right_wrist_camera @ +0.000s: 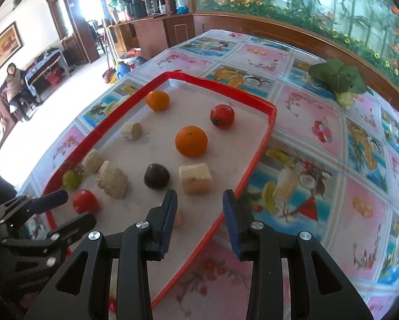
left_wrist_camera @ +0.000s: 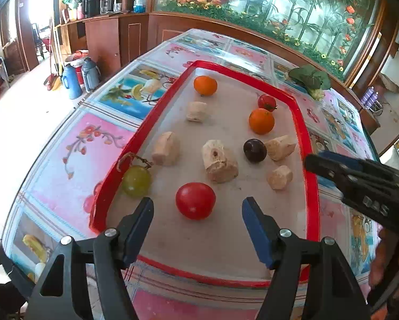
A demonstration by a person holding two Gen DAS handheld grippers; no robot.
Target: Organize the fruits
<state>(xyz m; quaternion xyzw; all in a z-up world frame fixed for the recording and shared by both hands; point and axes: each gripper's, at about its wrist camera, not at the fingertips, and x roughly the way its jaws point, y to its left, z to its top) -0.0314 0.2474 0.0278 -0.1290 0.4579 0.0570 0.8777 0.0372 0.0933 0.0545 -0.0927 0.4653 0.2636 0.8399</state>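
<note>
A red-rimmed tray on the table holds two oranges, a small tomato, a dark plum, a green grape by the left rim, and several pale chunks. A bigger red tomato lies on the tray floor just beyond my left gripper, whose jaws stand wide and clear of it. My right gripper hangs over the tray's near right rim, jaws apart with nothing between them. A pale chunk is partly hidden behind its left finger.
A leafy green vegetable lies on the patterned tablecloth beyond the tray. A wooden counter and a flowered glass panel stand behind the table. Flasks stand on the floor at left. A person sits far off.
</note>
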